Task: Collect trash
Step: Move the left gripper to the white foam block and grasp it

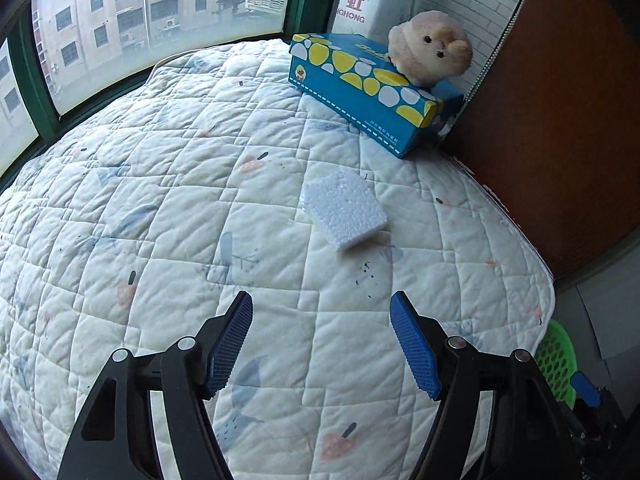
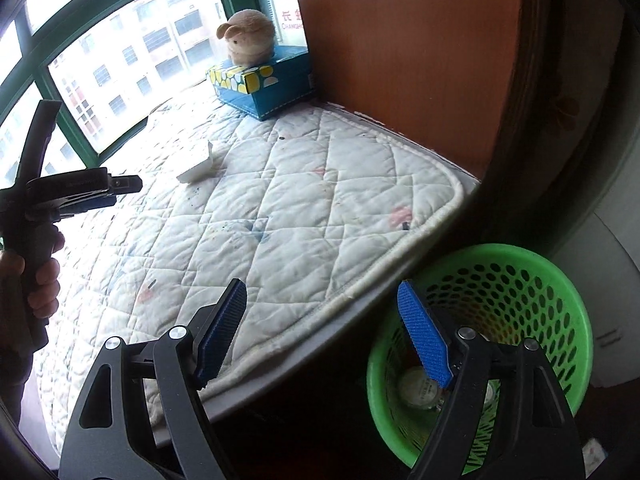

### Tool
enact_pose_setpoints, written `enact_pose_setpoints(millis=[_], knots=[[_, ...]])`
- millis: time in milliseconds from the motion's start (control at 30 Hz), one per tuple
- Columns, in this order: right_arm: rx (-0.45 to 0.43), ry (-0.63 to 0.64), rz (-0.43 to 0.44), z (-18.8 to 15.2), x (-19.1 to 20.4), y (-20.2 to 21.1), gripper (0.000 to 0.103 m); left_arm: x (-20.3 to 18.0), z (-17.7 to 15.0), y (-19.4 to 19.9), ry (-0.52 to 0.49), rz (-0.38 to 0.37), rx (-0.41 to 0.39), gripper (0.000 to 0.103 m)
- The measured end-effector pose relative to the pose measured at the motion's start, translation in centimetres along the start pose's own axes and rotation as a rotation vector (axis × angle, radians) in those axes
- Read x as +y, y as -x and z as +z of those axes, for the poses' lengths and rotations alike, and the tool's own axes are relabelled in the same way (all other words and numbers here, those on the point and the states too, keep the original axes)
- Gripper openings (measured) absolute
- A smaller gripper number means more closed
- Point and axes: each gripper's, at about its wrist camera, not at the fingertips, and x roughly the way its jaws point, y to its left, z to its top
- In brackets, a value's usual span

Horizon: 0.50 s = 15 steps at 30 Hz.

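A white foam block [image 1: 344,210] lies flat on the quilted pad [image 1: 160,200]; it also shows in the right wrist view [image 2: 196,170]. My left gripper [image 1: 322,304] is open and empty, hovering short of the block; it also shows from the side in the right wrist view [image 2: 120,186]. My right gripper [image 2: 322,292] is open and empty, over the pad's near edge [image 2: 360,288] beside a green mesh bin [image 2: 520,280]. The bin holds a pale round item [image 2: 418,388] at its bottom.
A blue tissue box [image 1: 360,84] with a plush toy [image 1: 432,52] on it stands at the far corner. A brown wooden panel [image 1: 560,120] borders the pad's right side. Windows run along the left. The green bin's rim [image 1: 556,352] shows at lower right.
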Motion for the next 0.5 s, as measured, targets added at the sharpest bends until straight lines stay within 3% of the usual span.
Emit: enact_pose_setpoints(millis=[233,300,500], knots=[[0.036,-0.006,0.013,0.4,-0.2,-2.1,0.078,-0.6,3.5,-3.4,0.04,0.029,0.025,0.069],[0.04,0.0,0.018,0.6,-0.1,-2.4,0.078,-0.9,4.2,-4.4,0.051,0.045,0.031,0.077],[0.046,0.008,0.043,1.4,-0.1,-3.6,0.078,-1.8,5.6,-7.4,0.058,0.108,0.054,0.081]])
